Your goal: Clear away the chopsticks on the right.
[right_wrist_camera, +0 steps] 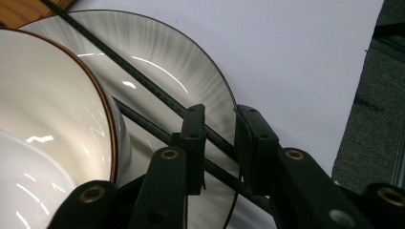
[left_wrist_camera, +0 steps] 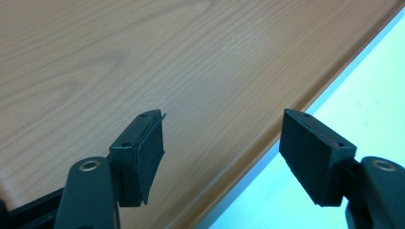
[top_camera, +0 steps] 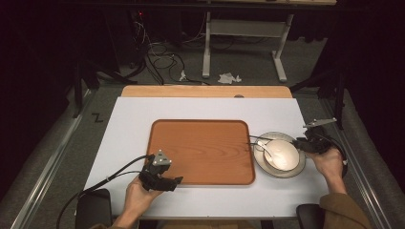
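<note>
Two black chopsticks (right_wrist_camera: 143, 78) lay slantwise across the grey plate (right_wrist_camera: 191, 62) as my right gripper (right_wrist_camera: 219, 143) closed around them, its jaws drawn close with the sticks running between; whether the pads had truly pinched them I could not tell from that angle. A white bowl (right_wrist_camera: 52, 129) with a brown rim sat on the plate just beside my jaws, and from above what looked like a spoon (top_camera: 268, 150) rested in it. Plate and bowl stood on the white table (top_camera: 129, 129), just off the right edge of the wooden tray (top_camera: 200, 148), whose surface was bare. My left gripper (left_wrist_camera: 222, 152) hovered over the tray's near left corner with its jaws spread wide and nothing between them. By my reading, the work had barely begun: none of the tableware had reached the tray, the chopsticks were only being taken up, and the plate, bowl and spoon remained to be dealt with.
</note>
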Demonstrator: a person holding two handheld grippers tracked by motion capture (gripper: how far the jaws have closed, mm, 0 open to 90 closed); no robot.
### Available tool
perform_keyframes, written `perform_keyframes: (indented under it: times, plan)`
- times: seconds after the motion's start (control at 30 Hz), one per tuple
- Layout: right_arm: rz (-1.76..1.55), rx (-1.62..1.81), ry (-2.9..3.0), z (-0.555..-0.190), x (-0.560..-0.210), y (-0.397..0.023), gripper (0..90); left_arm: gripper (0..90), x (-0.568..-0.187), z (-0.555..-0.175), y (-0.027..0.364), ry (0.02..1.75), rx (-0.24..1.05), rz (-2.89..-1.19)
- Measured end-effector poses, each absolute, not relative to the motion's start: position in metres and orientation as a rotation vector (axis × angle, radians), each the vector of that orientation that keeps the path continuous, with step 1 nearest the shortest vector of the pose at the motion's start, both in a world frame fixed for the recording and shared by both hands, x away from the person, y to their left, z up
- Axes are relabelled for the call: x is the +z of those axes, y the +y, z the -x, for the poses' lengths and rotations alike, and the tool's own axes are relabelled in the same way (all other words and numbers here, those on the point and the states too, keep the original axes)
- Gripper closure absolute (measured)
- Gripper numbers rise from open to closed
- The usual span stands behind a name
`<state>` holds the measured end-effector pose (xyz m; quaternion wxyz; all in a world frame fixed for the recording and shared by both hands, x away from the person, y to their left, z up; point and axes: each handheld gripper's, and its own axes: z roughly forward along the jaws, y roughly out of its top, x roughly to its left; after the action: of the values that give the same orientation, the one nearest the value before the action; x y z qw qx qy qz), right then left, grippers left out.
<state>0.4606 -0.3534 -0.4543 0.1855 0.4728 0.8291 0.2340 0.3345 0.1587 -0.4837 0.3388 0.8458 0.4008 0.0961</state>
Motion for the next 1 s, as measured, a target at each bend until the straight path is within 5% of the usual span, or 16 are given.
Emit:
perform_keyframes:
  times: [1.0]
  plan:
    - [-1.320, 0.626, 2.401, -0.4614, -0.4593, -0.3491, 81.4, 31.7, -0.4827, -0.3343, 0.1592, 1.045, 0.255, -2.196]
